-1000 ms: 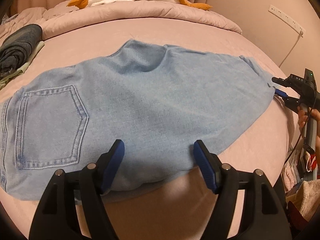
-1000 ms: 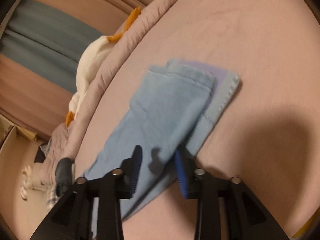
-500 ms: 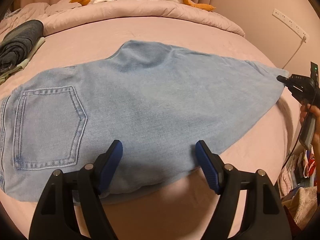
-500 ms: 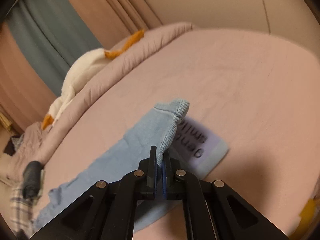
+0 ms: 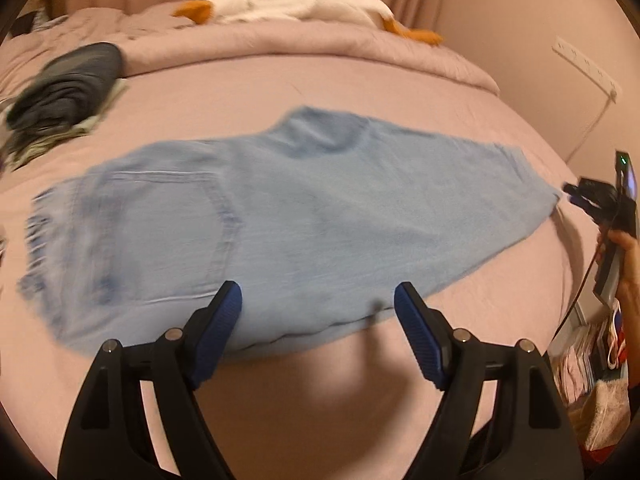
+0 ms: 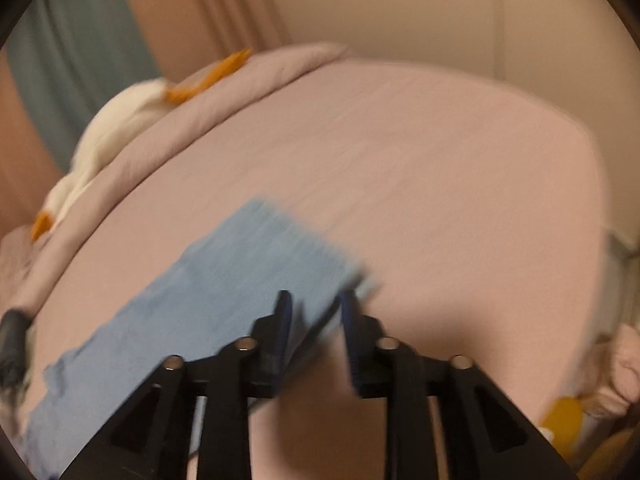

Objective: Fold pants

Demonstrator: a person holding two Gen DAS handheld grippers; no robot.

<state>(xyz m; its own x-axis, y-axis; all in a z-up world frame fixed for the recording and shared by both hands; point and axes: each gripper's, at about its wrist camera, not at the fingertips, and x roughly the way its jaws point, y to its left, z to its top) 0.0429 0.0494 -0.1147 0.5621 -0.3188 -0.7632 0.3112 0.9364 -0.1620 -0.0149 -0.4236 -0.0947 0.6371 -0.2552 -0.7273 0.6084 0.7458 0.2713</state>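
Note:
Light blue denim pants (image 5: 320, 220) lie flat across the pink bed (image 5: 320, 80), back pocket to the left, leg end to the right. My left gripper (image 5: 318, 300) hovers open over the pants' near edge, nothing between its blue pads. In the left wrist view my right gripper (image 5: 580, 196) sits at the tip of the leg end, held by a hand (image 5: 628, 248). In the blurred right wrist view the right gripper (image 6: 314, 308) has its jaws opening. The leg end (image 6: 224, 292) lies on the bed beneath and between the pads, which do not press on it.
A pile of dark folded clothes (image 5: 68, 88) lies at the back left. A white plush goose (image 5: 304, 0) rests on the rolled duvet (image 5: 280, 44) at the head of the bed. A power strip (image 5: 588, 66) hangs on the right wall. Clutter (image 5: 592, 360) sits beside the bed.
The right gripper, shut on the lifted leg hem half a second ago, now has its jaws apart and the hem lies flat. The left gripper has drawn back and up from the pants.

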